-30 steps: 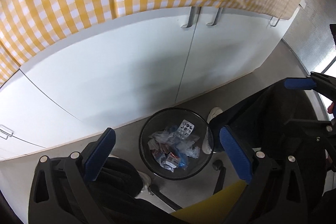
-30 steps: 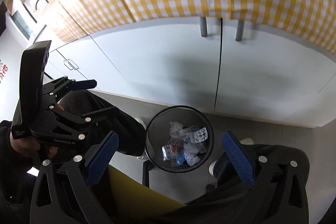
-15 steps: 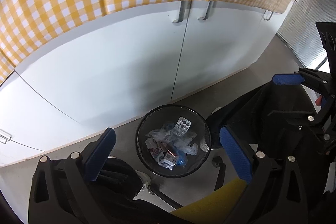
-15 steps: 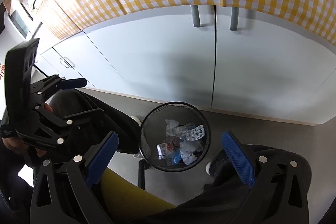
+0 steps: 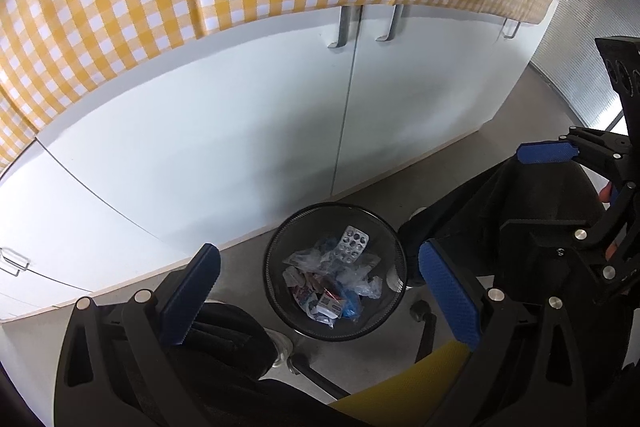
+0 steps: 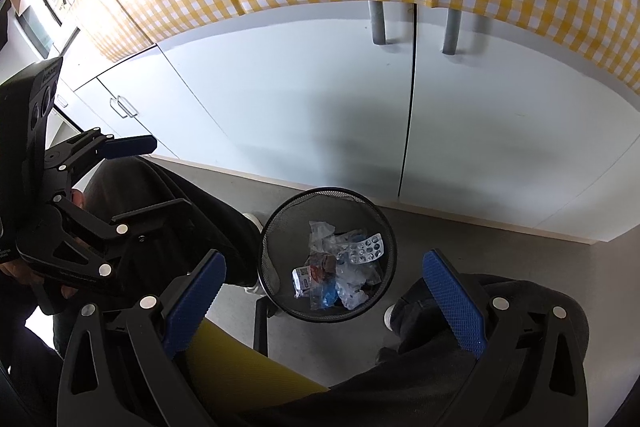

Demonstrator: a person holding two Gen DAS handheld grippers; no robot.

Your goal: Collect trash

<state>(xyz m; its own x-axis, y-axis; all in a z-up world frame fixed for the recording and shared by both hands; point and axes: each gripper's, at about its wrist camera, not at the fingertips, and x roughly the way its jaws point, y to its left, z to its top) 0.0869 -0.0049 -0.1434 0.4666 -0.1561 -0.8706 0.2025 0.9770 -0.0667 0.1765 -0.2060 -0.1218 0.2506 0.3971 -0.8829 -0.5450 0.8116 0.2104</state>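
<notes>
I hold both grippers above the mesh bin (image 5: 335, 273), low centre of frame. The left gripper (image 5: 320, 291) and right gripper (image 6: 330, 293) have jaws apart, empty. Trash (image 6: 340, 275) lies inside the rim; bare floor (image 5: 420, 187) surrounds it.

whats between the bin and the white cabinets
Only bare grey floor; the bin stands clear of the cabinets, seen in both wrist views.

Bright even daylight, sharp focus, strong fisheye bending, dark vignetted corners.
</notes>
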